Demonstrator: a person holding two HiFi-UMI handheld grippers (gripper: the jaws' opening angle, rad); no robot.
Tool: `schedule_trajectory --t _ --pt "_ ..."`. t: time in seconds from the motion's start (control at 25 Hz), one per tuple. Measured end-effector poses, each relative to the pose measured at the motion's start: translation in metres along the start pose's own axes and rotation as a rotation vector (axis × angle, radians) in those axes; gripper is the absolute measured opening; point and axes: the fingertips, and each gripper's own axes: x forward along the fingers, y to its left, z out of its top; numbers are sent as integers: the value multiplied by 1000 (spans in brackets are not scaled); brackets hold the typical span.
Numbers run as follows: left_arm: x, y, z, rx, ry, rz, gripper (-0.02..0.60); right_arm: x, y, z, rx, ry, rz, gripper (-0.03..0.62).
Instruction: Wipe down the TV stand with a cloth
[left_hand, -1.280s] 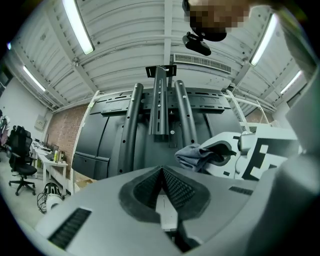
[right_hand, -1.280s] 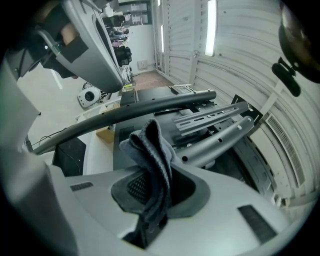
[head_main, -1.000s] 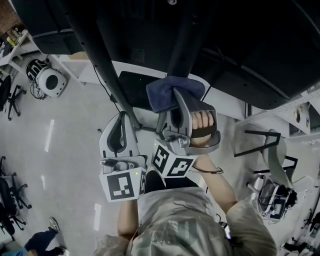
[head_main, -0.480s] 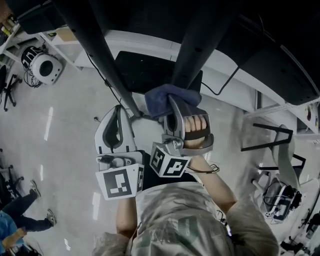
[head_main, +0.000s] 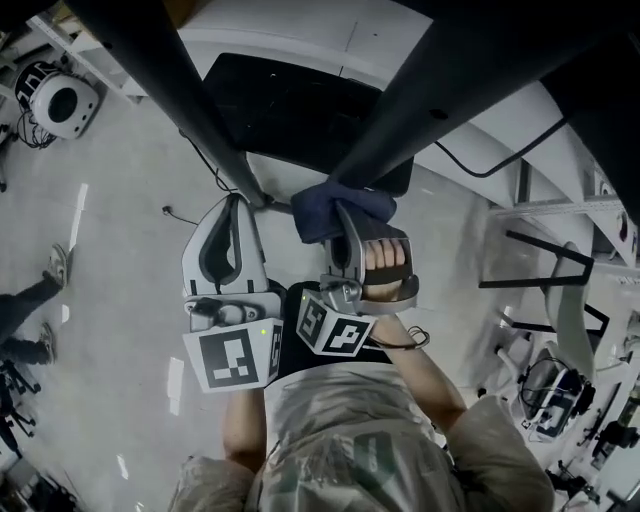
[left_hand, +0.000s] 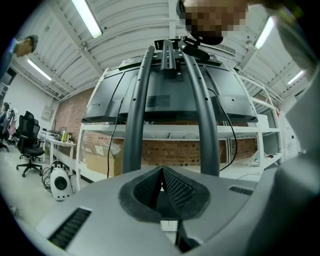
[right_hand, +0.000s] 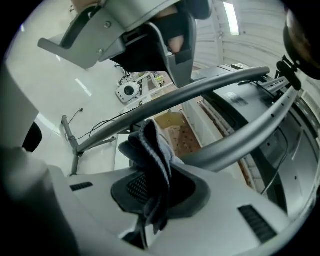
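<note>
The TV stand's two dark tubes (head_main: 200, 110) (head_main: 440, 90) run from the top of the head view toward me, over its black base plate (head_main: 290, 110). A dark blue cloth (head_main: 335, 210) is bunched against the lower end of the right tube. My right gripper (head_main: 343, 222) is shut on it. In the right gripper view the cloth (right_hand: 152, 150) stands up between the pads, with the tubes (right_hand: 215, 85) just beyond. My left gripper (head_main: 236, 205) is shut on nothing, its tip beside the left tube. In the left gripper view both tubes (left_hand: 135, 115) rise to the TV's back (left_hand: 165, 95).
White shelving (head_main: 470, 120) runs behind the stand. A chair frame (head_main: 560, 310) stands at right. A round white device (head_main: 60, 100) sits on the floor at top left, and a person's legs (head_main: 30, 300) show at the left edge. Office chairs (left_hand: 30, 150) stand far left.
The right gripper has slid the cloth down the right tube toward me, to its lower end. The left gripper has kept its place beside the left tube.
</note>
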Motion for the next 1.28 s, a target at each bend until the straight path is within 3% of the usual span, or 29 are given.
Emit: schedule_trajectory --t 0.32,0.56,0.84,1.0,1.16,1.28 --pt "19 -4 -58 -33 13 -52 15 16 61 -26 -15 31 21 58" --pt "23 -11 -66 -48 16 -69 15 18 77 -37 -11 58 51 58" --pt "16 -4 -74 -78 35 -34 15 18 86 -44 1 67 93 58" --pt "9 7 -23 -89 32 -6 15 4 60 -23 62 63 198 58" --pt "-4 8 66 -73 9 36 15 -22 -30 34 111 -49 212 58" --pt "-16 18 128 -85 -9 91 15 -34 -105 92 210 -133 197 58"
